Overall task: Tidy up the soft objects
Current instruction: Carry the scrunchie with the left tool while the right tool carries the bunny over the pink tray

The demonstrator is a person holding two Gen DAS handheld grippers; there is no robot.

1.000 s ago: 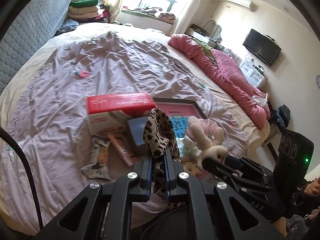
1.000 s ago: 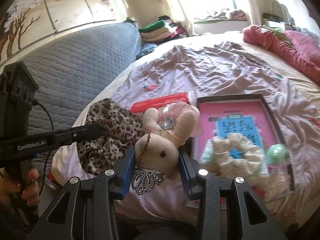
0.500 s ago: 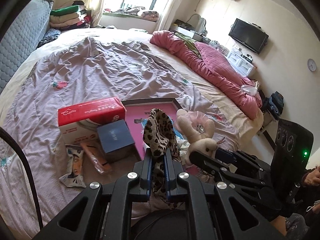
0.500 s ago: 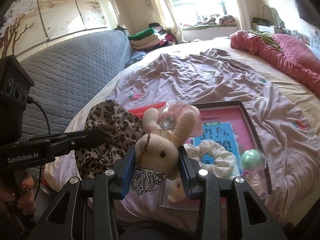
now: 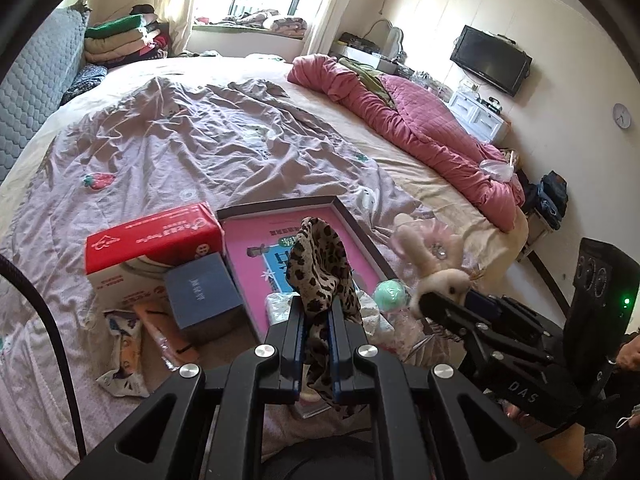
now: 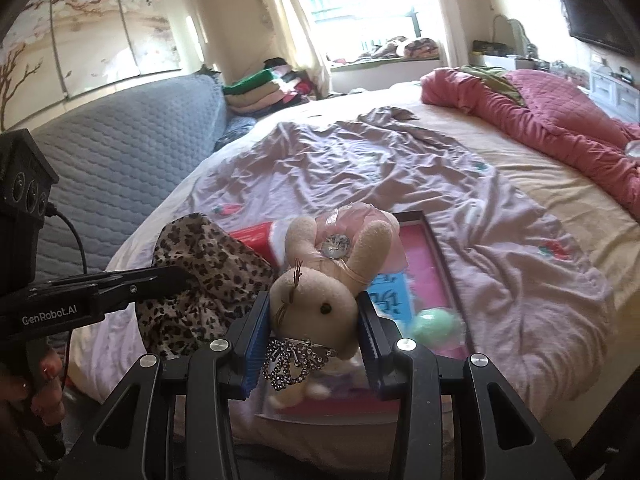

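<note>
My left gripper [image 5: 316, 316] is shut on a leopard-print cloth [image 5: 320, 264], which stands up between its pads over the near edge of the bed; the same cloth [image 6: 196, 276] shows at the left of the right wrist view. My right gripper [image 6: 314, 320] is shut on a cream plush rabbit [image 6: 320, 300] with a pink bow and a rhinestone pendant. From the left wrist view the rabbit [image 5: 436, 272] hangs to the right of the cloth. Below both lies a pink box lid [image 5: 248, 236] holding a mint-green ball [image 5: 390, 294] and a pale scrunchie [image 5: 280, 304].
A red-and-white tissue box [image 5: 152, 248], a dark blue box [image 5: 202, 290] and small packets [image 5: 124, 352] lie left of the lid on the wrinkled lilac sheet [image 5: 200, 148]. A rose quilt [image 5: 420, 128] runs along the bed's right side. A grey padded headboard [image 6: 120, 160] stands left.
Both grippers have drifted sideways along the bed's near edge with their loads; the boxes and lid now sit further left in the left wrist view. Neither grip has changed.
</note>
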